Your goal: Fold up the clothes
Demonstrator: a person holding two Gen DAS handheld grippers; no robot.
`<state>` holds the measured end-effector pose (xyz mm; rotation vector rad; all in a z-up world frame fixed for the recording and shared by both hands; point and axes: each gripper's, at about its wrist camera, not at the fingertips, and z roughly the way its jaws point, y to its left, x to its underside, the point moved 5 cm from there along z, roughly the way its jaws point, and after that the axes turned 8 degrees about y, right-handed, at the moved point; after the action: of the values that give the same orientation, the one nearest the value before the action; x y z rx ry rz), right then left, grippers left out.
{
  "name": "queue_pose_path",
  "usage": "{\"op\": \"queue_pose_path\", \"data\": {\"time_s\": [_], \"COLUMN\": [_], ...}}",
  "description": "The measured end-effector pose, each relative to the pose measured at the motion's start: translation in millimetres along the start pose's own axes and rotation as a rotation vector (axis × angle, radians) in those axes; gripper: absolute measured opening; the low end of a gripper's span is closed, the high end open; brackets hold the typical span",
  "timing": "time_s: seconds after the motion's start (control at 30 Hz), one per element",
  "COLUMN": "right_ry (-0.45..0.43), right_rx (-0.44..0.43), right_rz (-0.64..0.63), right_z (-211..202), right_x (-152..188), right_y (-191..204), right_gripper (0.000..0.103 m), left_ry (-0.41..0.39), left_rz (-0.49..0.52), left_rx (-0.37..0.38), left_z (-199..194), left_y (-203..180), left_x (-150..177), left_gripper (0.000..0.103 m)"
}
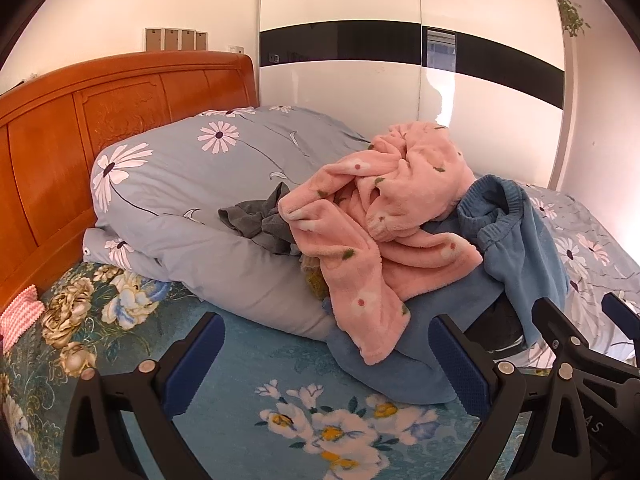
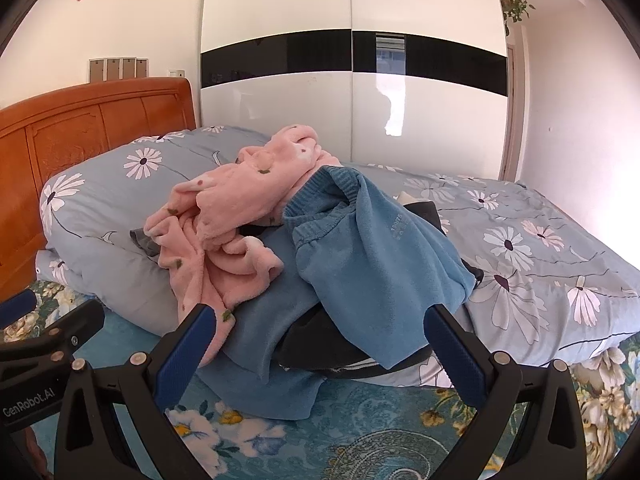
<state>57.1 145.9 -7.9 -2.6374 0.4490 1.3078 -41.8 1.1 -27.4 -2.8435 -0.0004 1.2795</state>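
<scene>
1. Pink fleece tops the heap: the pink top lies crumpled on a stack of clothes on the bed, leaning against the folded quilt.
2. From my left tongs the pile sits at about 1 o'clock, ahead and a little to the right. From my right tongs it sits dead ahead at 12 o'clock, so I judge the right one nearer.
3. Both tongs are spread wide and hold nothing; each hovers over the bed just short of the pile.
4. The pink top's long run goes from 1 o'clock, high on the quilt, down to 7 o'clock, where a loose end hangs towards the left tongs.
5. The blue pants drape over the pile's right side, waistband up at 12 o'clock and cloth falling towards 5 o'clock, their lower edge just beside the right tongs' right finger.
6. The left view alone shows a grey rag tucked at 10 o'clock of the pink top, and something yellowish under it.
7. The right view alone shows the faint print on the blue pants and a dark garment beneath, near the right tongs.
</scene>
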Motion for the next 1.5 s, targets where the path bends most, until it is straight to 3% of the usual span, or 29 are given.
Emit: {"op": "queue_pose_path", "data": {"time_s": [0.2,0.47,0.63,1.13,1.5], "right_ry": [0.028,0.000,0.001,-0.040,-0.019], "right_rx": [-0.006,-0.004,0.015,0.014,0.009], "right_rz": [0.012,0.017,0.025,-0.019,-0.036], "right_z": [-1.8,-10.5,-18.2,-44.9,-33.8], "right_x": [-2.5,-12.4,-15.1,-21.9,-27.1], "right_y": [0.3,-6.2,-7.3,3.6,11.5], "right_gripper": [0.103,0.103,0.103,0.103,0.103], "left_ry": [0.021,0.049,0.034,0.019,0.031], "left_rz": [-0.011,-0.025,0.001,-0.057,-0.055], "left_rx": [0.006,0.014,0.000,-0.007,0.008], "left_z": [-0.2,-0.4,-9.7,-30.5,-18.2], "left_y": [-1.7,-3.9,-4.6,10.8,15.0], "left_x": [-1.8,-4.2,-4.8,-0.5,-5.4], "left_gripper": [0.103,0.103,0.103,0.103,0.103]}}
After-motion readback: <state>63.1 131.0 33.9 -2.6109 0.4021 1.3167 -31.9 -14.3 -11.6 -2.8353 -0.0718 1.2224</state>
